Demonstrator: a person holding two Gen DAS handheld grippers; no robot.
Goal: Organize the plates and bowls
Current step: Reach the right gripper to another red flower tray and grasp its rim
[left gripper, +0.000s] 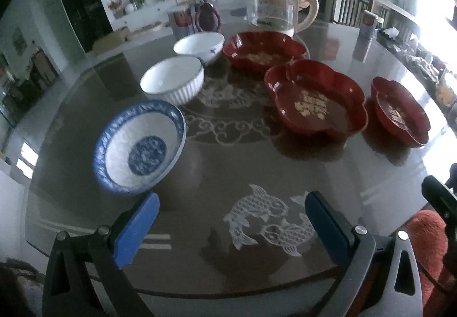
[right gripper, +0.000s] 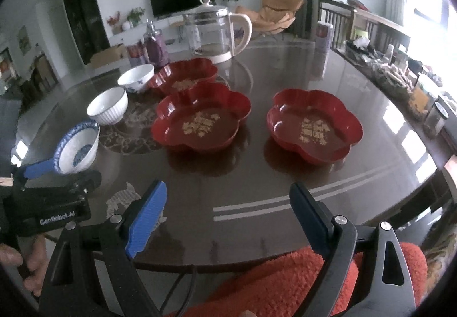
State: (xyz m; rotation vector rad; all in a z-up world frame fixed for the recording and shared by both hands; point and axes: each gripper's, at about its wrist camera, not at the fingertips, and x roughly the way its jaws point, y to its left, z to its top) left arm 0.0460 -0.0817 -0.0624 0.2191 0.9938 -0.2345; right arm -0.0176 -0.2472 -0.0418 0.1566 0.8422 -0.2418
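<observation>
I'm holding my left gripper (left gripper: 232,204) wide apart beside the blue bowl (left gripper: 140,145) — possibly touching its rim, hard to tell. My right gripper (right gripper: 228,197) is gaping too, hovering over the table (right gripper: 257,174) — three red plates (right gripper: 200,117) sitting beyond

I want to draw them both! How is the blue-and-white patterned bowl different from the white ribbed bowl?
The blue-and-white patterned bowl has a blue rim band and a blue round design inside; the white ribbed bowl is plain white inside with only a thin dark rim line. The ribbed bowl has upright grooves on its outside. The patterned bowl looks tipped up, its rim by the left gripper's finger; the ribbed bowl sits level on the dark glossy table. Both are round and empty.
</observation>
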